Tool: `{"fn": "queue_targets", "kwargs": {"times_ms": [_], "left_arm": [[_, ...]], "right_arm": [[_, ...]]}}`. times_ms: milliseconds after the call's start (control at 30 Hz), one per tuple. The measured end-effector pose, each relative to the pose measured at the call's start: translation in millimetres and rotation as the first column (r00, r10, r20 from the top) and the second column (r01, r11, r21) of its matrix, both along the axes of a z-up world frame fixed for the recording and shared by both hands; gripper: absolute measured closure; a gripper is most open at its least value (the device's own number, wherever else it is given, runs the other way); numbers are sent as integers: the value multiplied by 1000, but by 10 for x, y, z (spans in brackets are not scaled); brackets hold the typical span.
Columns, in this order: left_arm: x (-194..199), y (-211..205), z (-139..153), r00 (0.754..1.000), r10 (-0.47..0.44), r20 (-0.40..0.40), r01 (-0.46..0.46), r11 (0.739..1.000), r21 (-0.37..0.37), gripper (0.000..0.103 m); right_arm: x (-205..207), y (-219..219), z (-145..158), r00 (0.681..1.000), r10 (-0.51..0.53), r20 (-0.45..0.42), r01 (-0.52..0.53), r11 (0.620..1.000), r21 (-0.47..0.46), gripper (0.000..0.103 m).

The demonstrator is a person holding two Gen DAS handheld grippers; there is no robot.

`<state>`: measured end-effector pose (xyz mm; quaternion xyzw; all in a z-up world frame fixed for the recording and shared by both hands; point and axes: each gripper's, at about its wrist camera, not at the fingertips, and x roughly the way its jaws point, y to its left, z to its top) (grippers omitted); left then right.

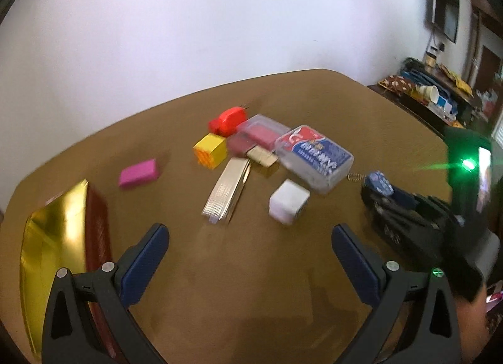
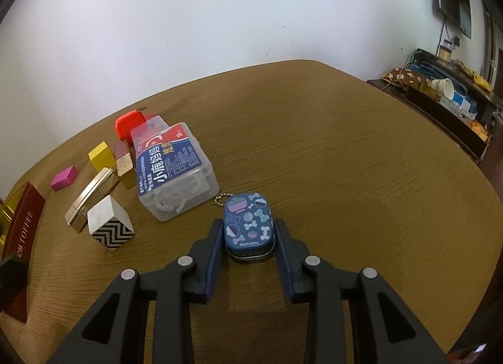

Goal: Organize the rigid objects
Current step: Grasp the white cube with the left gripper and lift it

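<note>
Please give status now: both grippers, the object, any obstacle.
Right gripper shut on blue tin, tin on the table. Left gripper open, empty. Clear floss box close beside tin, apart.

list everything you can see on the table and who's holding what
small tin: 1, dark blue, bone print, keychain, between right pads
clear plastic box: 1, blue-red label, left of tin
white cube: 1, zigzag side, near front
silver case: 1, beside cube
gold block: 1, by clear box
yellow block: 1, behind silver case
pink block: 1, far left
red object: 1, at back
toffee box: 1, gold-maroon, left edge
table: 1, brown
left gripper: open, holding nothing
right gripper: shut on tin
</note>
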<state>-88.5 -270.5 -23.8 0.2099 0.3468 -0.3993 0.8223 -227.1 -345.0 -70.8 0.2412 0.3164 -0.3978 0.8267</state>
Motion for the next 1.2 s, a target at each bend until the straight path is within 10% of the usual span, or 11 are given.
{"fn": "queue_targets", "kwargs": {"times_ms": [433,700,1200], "left_arm": [[180,-481,-374,990,-137,-26,137,990,29,29],[109,-539,-584,981,-190,-28,192,979,63,70],[154,-391,-557,978,-154,-137,153,988,-17,76]], "right_arm": [[-65,-27,-8,999,-3,43,2,1000,24,71],[-84,-29,-7,999,-2,46,1,1000,25,71],[-60,-17,-14,999,-4,35,3,1000,18,71]]}}
